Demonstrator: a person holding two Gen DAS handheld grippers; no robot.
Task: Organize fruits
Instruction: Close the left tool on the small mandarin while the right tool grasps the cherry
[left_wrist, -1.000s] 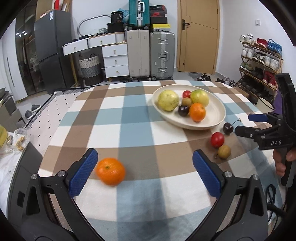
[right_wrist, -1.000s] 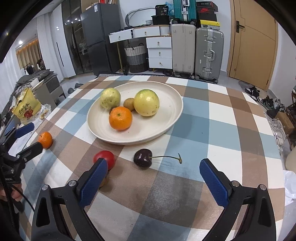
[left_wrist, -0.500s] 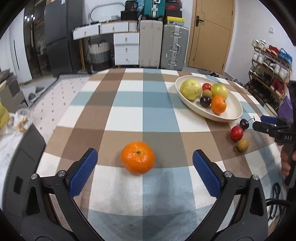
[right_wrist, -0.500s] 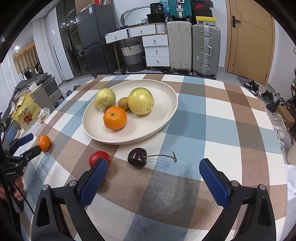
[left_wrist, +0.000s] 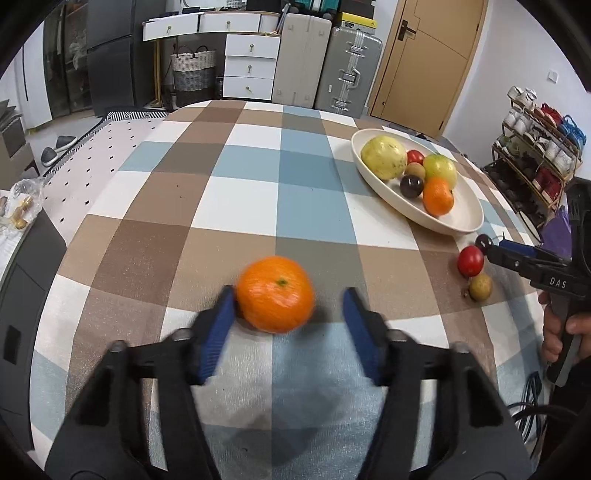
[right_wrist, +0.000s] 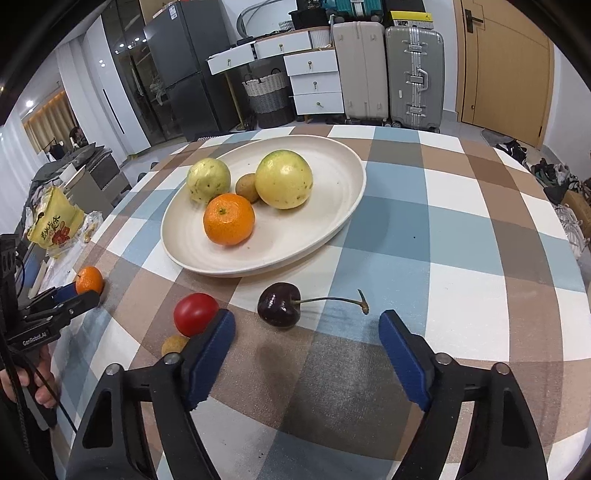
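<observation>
A loose tangerine (left_wrist: 275, 293) lies on the checked tablecloth between the blue pads of my left gripper (left_wrist: 288, 315); the left pad touches it, the right pad stands a little off. It also shows in the right wrist view (right_wrist: 89, 279). A cream plate (right_wrist: 332, 162) holds two yellow-green fruits, an orange, a kiwi and small fruits. A dark cherry (right_wrist: 279, 304) with a stem lies just ahead of my open right gripper (right_wrist: 306, 345). A red tomato (right_wrist: 195, 314) and a small brown fruit (right_wrist: 174, 345) lie by its left pad.
The plate also shows in the left wrist view (left_wrist: 469, 221), at the table's right. Suitcases (right_wrist: 391, 70), white drawers and a fridge stand behind the table. A shoe rack (left_wrist: 535, 147) is at the right. A yellow bag (right_wrist: 53, 225) lies left of the table.
My left gripper has moved forward around the tangerine and its jaws have narrowed on it. My right gripper has moved closer to the cherry and its jaws have narrowed slightly.
</observation>
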